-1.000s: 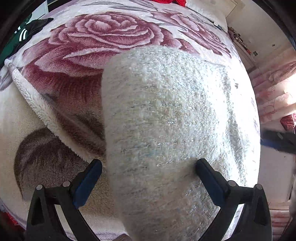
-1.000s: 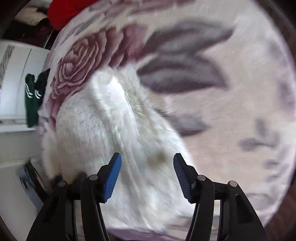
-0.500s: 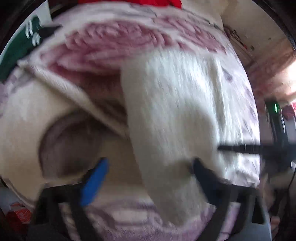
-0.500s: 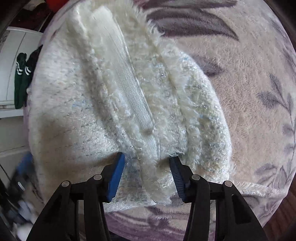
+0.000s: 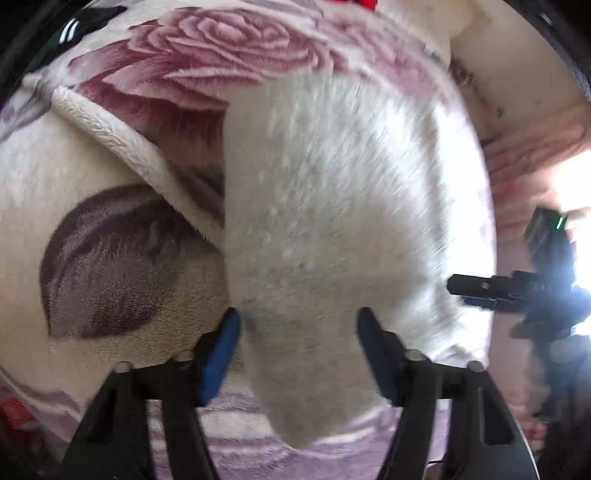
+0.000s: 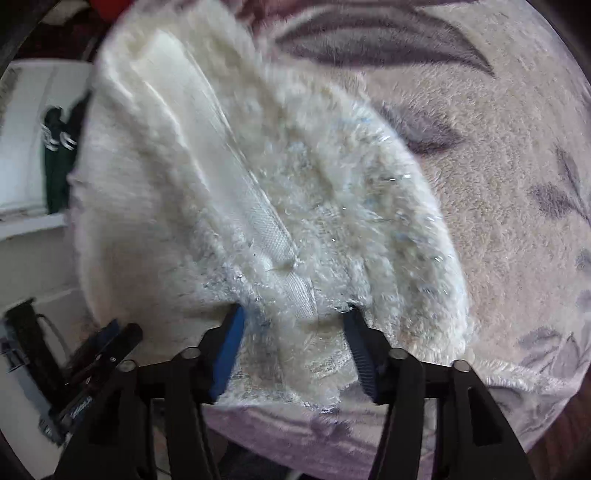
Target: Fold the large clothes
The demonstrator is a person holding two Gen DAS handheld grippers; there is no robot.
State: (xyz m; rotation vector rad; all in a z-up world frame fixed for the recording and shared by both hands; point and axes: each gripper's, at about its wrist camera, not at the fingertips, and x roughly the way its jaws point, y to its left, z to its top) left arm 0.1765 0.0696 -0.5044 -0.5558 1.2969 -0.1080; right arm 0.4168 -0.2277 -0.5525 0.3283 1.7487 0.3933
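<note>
A large cream fuzzy garment [image 5: 332,206] lies folded on a rose-patterned blanket [image 5: 221,44]. My left gripper [image 5: 299,332] is open, its blue-padded fingers astride the garment's near left edge. In the right wrist view the garment [image 6: 258,192] shows a white woven band [image 6: 273,236] along its fluffy edge. My right gripper [image 6: 293,328] is open, its fingers either side of the band's near end. The right gripper also shows at the right in the left wrist view [image 5: 491,291].
The blanket's turned-back fleece edge [image 5: 122,136] runs left of the garment. A green striped garment [image 6: 55,147] hangs by a white cabinet at left. Something red [image 5: 365,3] lies at the bed's far end. The bed's front edge [image 6: 332,435] is close below.
Both grippers have moved toward the garment's near edge. The left jaws have narrowed from wide open around it. The right gripper has slid onto the band's end.
</note>
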